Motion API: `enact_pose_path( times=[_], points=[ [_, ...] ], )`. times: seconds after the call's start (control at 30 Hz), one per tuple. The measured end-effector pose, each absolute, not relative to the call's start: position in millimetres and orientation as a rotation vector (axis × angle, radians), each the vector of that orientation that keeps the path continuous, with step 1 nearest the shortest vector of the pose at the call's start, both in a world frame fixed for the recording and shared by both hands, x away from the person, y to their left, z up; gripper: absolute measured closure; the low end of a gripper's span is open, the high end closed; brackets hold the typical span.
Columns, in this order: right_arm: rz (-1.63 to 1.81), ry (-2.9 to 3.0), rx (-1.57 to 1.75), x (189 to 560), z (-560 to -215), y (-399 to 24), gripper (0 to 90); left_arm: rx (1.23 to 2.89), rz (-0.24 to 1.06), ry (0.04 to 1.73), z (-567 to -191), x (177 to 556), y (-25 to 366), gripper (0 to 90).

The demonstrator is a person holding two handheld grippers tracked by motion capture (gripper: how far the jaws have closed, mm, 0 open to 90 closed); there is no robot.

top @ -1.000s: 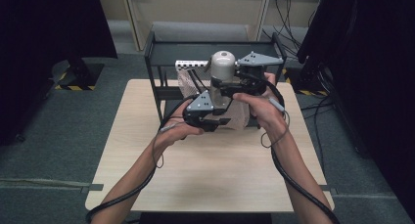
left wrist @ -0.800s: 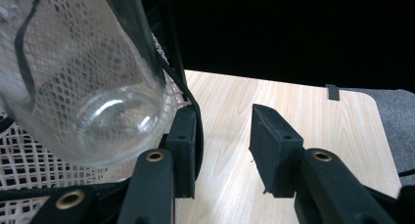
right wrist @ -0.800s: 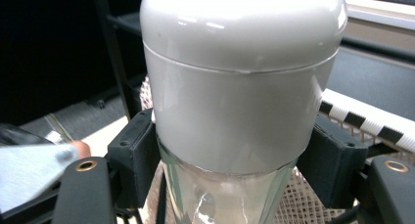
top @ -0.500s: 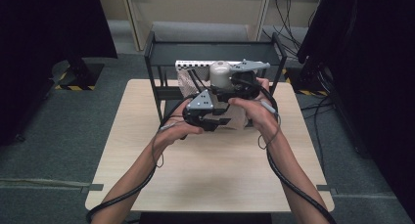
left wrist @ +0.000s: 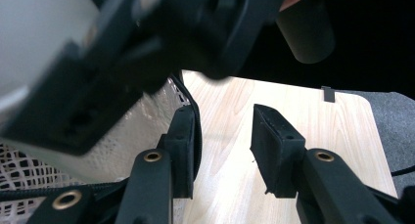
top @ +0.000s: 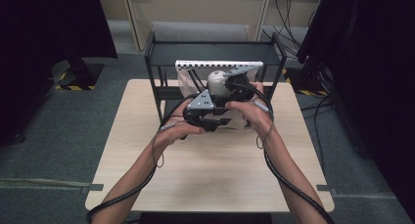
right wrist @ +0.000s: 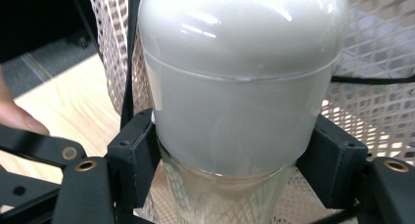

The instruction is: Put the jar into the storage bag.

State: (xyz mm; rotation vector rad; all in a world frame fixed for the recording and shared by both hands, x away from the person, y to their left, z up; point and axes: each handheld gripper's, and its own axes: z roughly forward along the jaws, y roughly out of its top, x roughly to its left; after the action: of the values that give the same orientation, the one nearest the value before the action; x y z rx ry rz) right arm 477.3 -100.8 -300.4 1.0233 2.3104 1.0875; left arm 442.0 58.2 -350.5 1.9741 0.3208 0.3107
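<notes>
Right gripper (right wrist: 230, 150) clamping frosted-cap bottle (right wrist: 240, 87), jaws pressing both sides, over mesh bag (right wrist: 372, 48). Left gripper (left wrist: 222, 145) jaws spread, one at bag rim. Advise: holding the mouth wide, lowering bottle straight, releasing only when seated.

Right gripper (top: 226, 87) with the grey-capped bottle (top: 217, 81) clamped in its jaws has dropped from up by the rack's top rail (top: 210, 45) to lower down, just above the left gripper (top: 208, 117). Bottle now sits against the white mesh bag (top: 188, 79); right hand (top: 249, 111) has come down and closer to the left hand (top: 178, 131).
</notes>
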Motion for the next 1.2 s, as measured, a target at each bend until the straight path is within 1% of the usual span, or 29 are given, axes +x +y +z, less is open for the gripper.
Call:
enact_pose_path(
  times=[0.33,0.87,0.97,1.0,1.1,1.2],
  points=[
    [1.013,2.345,1.037,480.2,-311.3,-97.0,30.0,1.981,0.315,0.331,-351.4,443.6,56.6,61.5],
    [1.02,2.349,1.114,487.0,-318.9,-104.4,27.9,2.006,0.304,0.344,-353.2,450.7,55.1,62.1],
    [1.032,2.349,1.114,486.8,-318.3,-105.1,26.9,1.999,0.3,0.339,-352.3,450.0,54.5,62.0],
    [1.063,2.339,1.11,484.7,-315.2,-105.8,23.1,2.004,0.303,0.341,-351.4,449.6,55.2,61.8],
    [1.106,2.323,1.099,480.3,-306.7,-110.5,23.9,2.009,0.301,0.347,-352.9,450.2,56.6,61.8],
    [1.181,2.308,1.095,476.7,-300.6,-115.7,22.3,1.998,0.298,0.346,-353.0,449.5,57.5,61.8]
  ],
)
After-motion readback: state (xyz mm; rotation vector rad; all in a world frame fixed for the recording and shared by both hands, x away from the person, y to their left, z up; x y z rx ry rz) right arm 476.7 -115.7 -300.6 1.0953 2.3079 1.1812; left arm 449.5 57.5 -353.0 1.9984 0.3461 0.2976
